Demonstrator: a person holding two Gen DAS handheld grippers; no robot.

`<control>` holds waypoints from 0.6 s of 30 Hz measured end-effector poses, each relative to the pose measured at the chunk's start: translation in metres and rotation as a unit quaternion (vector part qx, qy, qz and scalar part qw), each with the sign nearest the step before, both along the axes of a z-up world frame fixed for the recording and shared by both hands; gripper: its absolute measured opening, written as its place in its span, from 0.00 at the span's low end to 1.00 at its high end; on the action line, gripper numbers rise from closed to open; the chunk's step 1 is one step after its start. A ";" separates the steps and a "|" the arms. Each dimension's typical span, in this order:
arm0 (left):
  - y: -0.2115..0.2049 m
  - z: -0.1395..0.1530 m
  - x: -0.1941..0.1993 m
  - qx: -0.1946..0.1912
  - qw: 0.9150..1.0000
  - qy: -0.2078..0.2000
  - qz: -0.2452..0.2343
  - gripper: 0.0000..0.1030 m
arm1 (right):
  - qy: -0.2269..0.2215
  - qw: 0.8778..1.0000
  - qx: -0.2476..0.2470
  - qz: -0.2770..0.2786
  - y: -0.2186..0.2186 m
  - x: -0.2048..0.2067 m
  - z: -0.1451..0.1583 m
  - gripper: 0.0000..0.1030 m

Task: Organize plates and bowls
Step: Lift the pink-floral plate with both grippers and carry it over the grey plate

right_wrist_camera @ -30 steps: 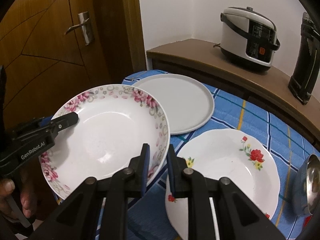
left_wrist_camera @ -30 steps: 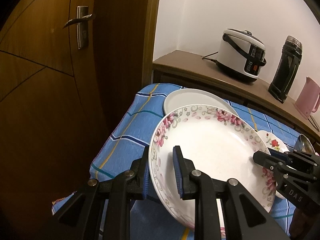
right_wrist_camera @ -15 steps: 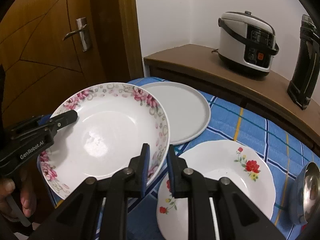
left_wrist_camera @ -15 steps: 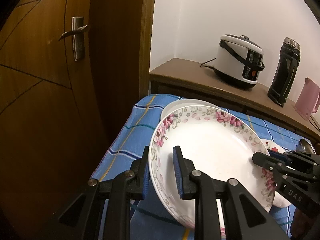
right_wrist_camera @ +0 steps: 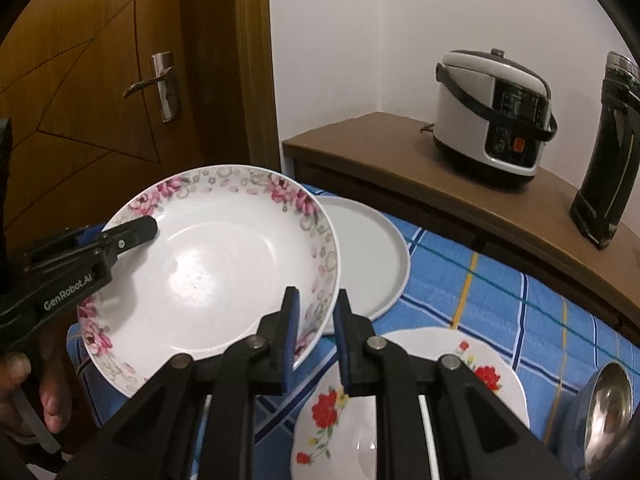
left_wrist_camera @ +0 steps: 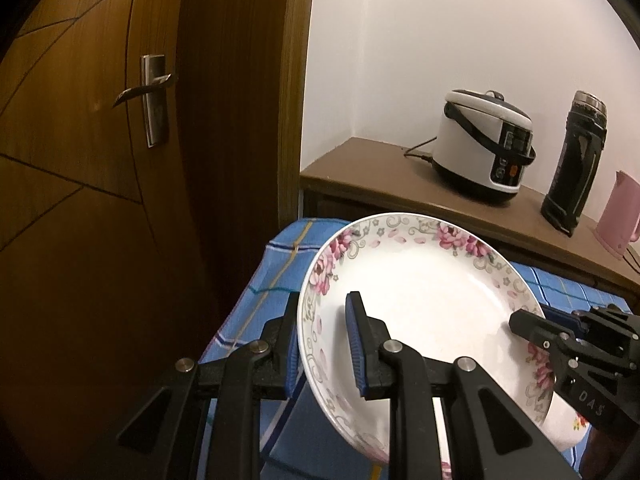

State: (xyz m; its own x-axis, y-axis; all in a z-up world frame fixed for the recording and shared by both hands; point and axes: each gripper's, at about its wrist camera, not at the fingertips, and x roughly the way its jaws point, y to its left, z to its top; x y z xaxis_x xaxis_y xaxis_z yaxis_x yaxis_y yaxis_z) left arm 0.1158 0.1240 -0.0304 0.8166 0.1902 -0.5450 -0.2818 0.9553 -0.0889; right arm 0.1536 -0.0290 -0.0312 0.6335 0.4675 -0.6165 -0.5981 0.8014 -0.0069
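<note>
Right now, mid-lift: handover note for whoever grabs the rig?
Left gripper: shut on the pink-flowered bowl, near-left rim.
Right gripper: shut on the same bowl, opposite rim. Bowl is off the table, tilted.
On the blue checked cloth: plain white plate, red-flowered plate, steel ladle at right.
Done: bowl picked up.
Left: set it down and sort the remaining dishes; nothing is stacked yet.

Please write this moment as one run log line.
left hand-held gripper: shut on pink-flower bowl | right hand-held gripper: shut on same bowl | bowl: above tablecloth

Three plates (right_wrist_camera: 208, 264) (perhaps one ladle (right_wrist_camera: 604, 412))
</note>
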 end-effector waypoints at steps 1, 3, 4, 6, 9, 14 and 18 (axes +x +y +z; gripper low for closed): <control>0.000 0.001 0.002 0.002 1.000 -0.002 0.002 0.23 | 0.000 1.000 0.001 0.000 0.000 0.002 0.000 0.17; 0.000 0.002 0.006 0.006 1.000 -0.005 0.004 0.23 | 0.000 1.000 0.002 0.001 0.000 0.006 0.000 0.17; 0.000 0.002 0.008 0.007 1.000 -0.006 0.005 0.23 | 0.000 1.000 0.003 0.001 0.000 0.008 0.000 0.17; 0.000 0.003 0.012 0.010 1.000 -0.009 0.006 0.23 | -0.001 1.000 0.004 0.001 -0.001 0.012 0.001 0.17; -0.001 0.006 0.016 0.016 1.000 -0.017 0.007 0.23 | -0.004 1.000 0.010 -0.001 -0.001 0.018 0.002 0.17; -0.002 0.010 0.025 0.031 0.999 -0.029 0.012 0.23 | -0.005 1.000 0.014 0.003 0.001 0.030 0.007 0.17; 0.001 0.013 0.036 0.035 0.998 -0.038 0.020 0.23 | -0.018 1.000 0.012 0.001 0.007 0.038 0.013 0.17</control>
